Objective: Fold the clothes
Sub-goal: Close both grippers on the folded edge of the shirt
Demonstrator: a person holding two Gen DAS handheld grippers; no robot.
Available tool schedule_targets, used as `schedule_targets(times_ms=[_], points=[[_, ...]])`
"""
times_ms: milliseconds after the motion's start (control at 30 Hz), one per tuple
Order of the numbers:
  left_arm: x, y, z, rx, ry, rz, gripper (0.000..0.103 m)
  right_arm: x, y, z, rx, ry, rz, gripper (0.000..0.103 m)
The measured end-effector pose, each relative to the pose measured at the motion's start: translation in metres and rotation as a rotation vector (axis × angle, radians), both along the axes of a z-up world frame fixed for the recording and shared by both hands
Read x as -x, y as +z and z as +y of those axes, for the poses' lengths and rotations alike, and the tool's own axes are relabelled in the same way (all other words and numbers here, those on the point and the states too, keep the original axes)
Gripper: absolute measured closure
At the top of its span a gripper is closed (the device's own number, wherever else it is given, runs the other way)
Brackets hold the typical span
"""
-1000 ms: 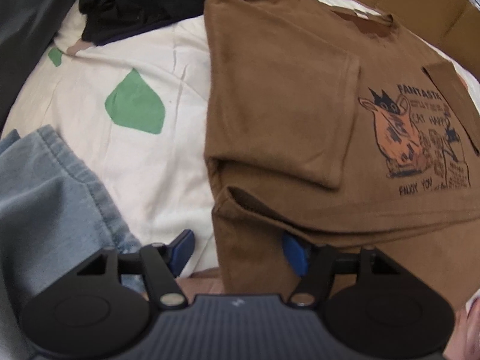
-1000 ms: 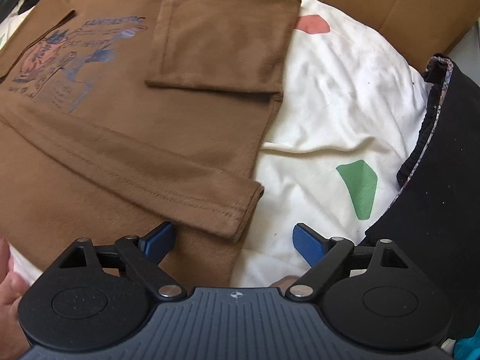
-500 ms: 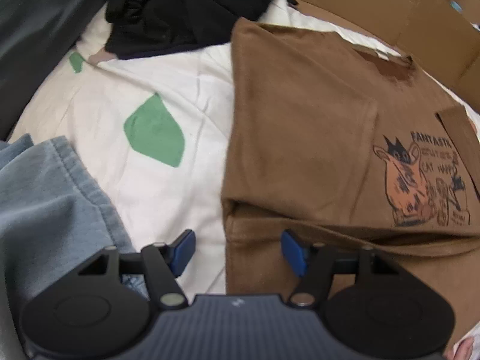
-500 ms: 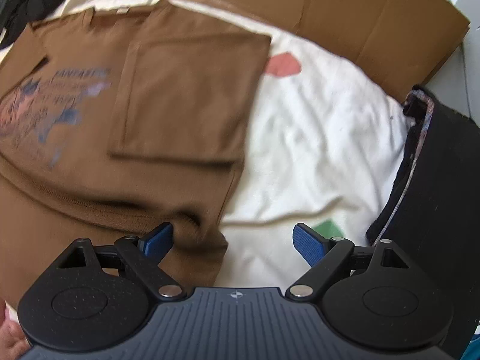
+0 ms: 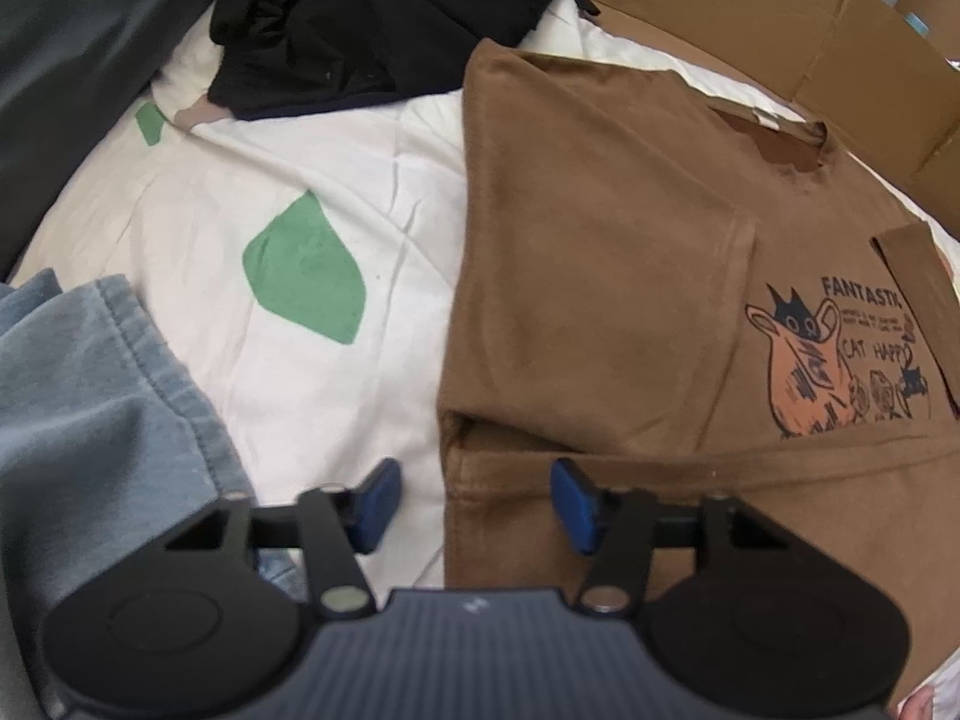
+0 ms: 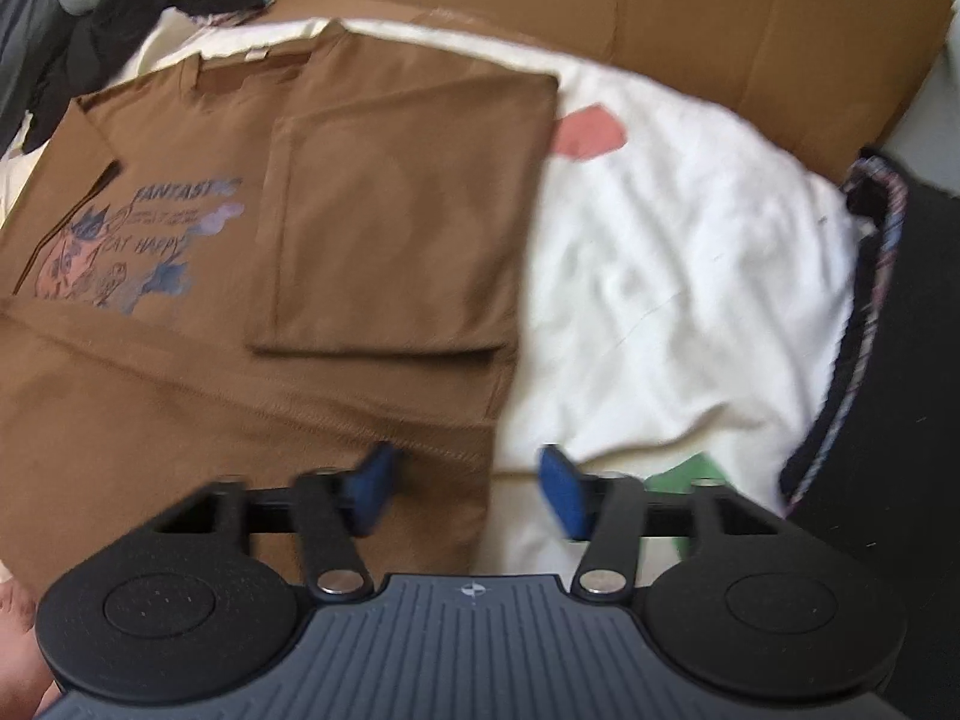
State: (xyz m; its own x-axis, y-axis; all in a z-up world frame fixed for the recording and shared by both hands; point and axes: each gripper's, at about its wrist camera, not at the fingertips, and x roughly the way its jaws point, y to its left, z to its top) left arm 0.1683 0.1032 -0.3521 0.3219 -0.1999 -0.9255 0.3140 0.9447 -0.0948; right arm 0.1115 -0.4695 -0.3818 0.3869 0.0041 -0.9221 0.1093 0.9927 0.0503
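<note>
Left-wrist view shows the left gripper (image 5: 471,501) straddling the brown T-shirt (image 5: 600,276)'s left folded edge on the white bedsheet (image 5: 360,192), jaws just narrowed but still spread. Right-wrist view shows the right gripper (image 6: 468,492) straddling the opposite edge, also just narrowed, not yet pinching. Best to seat both pads over every layer before closing, then lift evenly.

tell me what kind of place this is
Probably a bedroom at home: a brown t-shirt lies spread on a white patterned bedsheet, with other clothes heaped around it and flattened cardboard along the far edge.
</note>
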Motion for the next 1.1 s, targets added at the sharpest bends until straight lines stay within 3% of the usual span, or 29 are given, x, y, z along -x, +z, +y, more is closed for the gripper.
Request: schedule_targets(times_ms=[133, 200, 267, 433, 633, 700, 1100], points=[[-0.001, 0.001, 0.002, 0.016, 0.014, -0.002, 0.064, 0.000, -0.007, -0.004, -0.050, -0.009, 0.006, 0.065], [-0.002, 0.002, 0.003, 0.026, 0.020, -0.002, 0.073, 0.000, -0.008, -0.004, -0.070, -0.006, 0.004, 0.080], [-0.001, 0.001, 0.002, 0.012, 0.024, -0.002, 0.073, -0.001, -0.007, -0.003, -0.079, -0.002, -0.001, 0.088], [0.000, -0.001, 0.005, 0.008, 0.042, 0.015, 0.073, -0.004, -0.005, -0.005, -0.085, -0.023, 0.003, 0.087], [0.004, 0.004, 0.006, -0.001, 0.017, 0.007, 0.090, -0.007, -0.008, -0.005, -0.087, -0.011, 0.009, 0.089], [0.005, 0.009, 0.007, 0.003, 0.021, 0.001, 0.091, -0.007, -0.006, -0.005, -0.086, -0.005, 0.008, 0.095], [0.026, 0.035, 0.011, 0.006, 0.038, -0.098, 0.093, 0.004, 0.022, 0.005, -0.040, -0.028, -0.059, 0.099]])
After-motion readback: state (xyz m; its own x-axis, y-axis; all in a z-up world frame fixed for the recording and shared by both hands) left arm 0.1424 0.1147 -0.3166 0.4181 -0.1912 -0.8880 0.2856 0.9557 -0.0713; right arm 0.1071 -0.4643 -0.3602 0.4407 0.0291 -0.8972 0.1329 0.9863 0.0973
